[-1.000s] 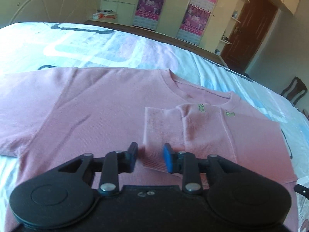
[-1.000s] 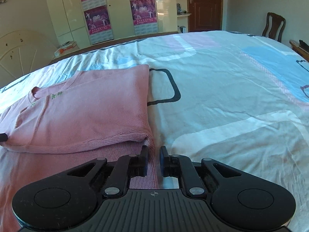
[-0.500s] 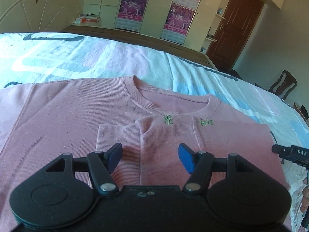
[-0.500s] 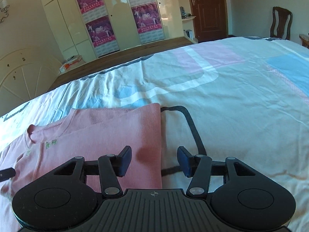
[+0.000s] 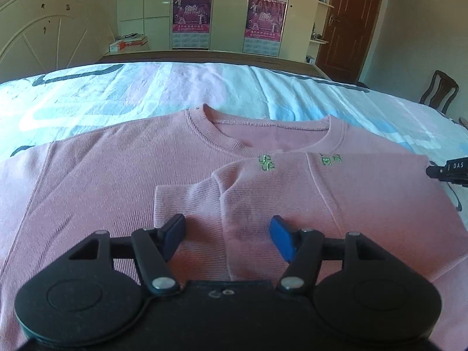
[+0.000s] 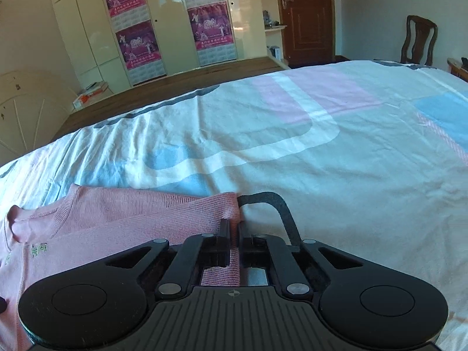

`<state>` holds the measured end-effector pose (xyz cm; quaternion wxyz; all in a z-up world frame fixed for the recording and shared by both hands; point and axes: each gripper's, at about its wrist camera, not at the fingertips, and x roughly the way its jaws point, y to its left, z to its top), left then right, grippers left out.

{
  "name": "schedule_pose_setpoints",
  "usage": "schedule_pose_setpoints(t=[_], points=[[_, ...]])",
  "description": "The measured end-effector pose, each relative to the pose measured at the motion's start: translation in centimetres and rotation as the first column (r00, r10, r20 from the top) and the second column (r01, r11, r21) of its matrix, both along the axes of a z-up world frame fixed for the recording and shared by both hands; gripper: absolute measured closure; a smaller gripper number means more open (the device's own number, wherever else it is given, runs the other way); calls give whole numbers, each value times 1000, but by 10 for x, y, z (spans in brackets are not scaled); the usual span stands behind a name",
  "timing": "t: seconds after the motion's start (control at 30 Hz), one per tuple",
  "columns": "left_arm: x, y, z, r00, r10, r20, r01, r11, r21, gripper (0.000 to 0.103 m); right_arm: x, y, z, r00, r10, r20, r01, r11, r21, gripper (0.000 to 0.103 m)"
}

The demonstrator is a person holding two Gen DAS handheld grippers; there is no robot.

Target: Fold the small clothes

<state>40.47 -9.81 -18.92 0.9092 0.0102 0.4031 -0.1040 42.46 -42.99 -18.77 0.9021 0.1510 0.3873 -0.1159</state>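
Bedsheet (image 6: 321,152) carried a pink sweater (image 5: 117,175), spread flat with its right side folded over. Left gripper (image 5: 228,238) hovered wide above the folded sleeve; right gripper (image 6: 233,244) was pinched on the sweater's right folded edge.

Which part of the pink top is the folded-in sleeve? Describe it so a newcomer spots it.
On the patterned bedsheet lies the pink sweater, neckline away from the camera. The folded sleeve is the flat rectangular flap on its chest, just beyond the open left gripper. Its squared cuff edge and raised layer set it apart from the smooth body.
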Motion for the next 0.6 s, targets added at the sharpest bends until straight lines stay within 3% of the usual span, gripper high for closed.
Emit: schedule_pose_setpoints(t=[0.07,0.13,0.17,0.23,0.27,0.43,0.6], points=[[-1,1,5,1000,4,-10,-4,1000,1,37,-4,7,7,1000,3,2,-3,999,-45,98],[-4,7,12,999,32,-14,-32,999,-1,25,-17,14,17,1000,17,21,-16,999,-39,93],[-6,11,14,999,43,-13,-43,999,-2,17,-23,19,20,999,30,27,-29,999,-26,85],[-12,22,19,999,53,-10,-54,999,-7,17,-36,36,24,996,85,24,-85,996,-18,66],[-14,28,21,998,59,-13,-59,998,-7,17,-42,47,25,993,111,29,-110,994,-28,64],[-31,68,28,990,133,-49,-134,991,-27,16,-62,105,26,973,230,33,-229,973,-12,64],[-52,130,36,966,250,-74,-252,967,-26,16,-66,170,25,935,353,23,-353,936,5,64]])
